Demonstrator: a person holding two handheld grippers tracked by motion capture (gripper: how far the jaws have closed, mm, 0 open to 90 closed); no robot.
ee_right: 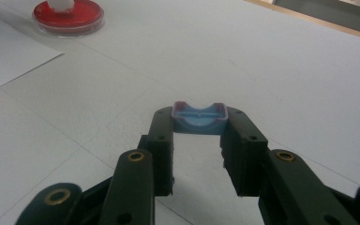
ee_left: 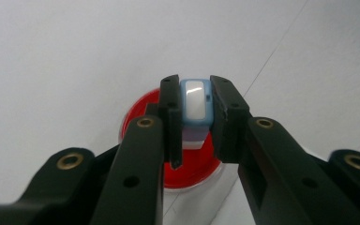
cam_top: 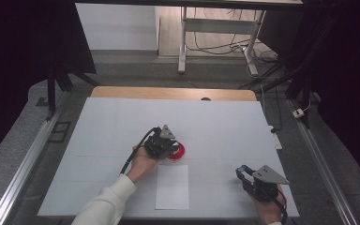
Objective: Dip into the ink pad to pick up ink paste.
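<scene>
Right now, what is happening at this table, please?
A person works with two tongs. The left tongs grip a small blue stamp over a red ink pad. The right tongs hold a blue cap near the table's front edge. A white sheet lies between the hands.

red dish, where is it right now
The red dish sits mid-table in the high view, under the left gripper, just beyond the white paper sheet.
</scene>
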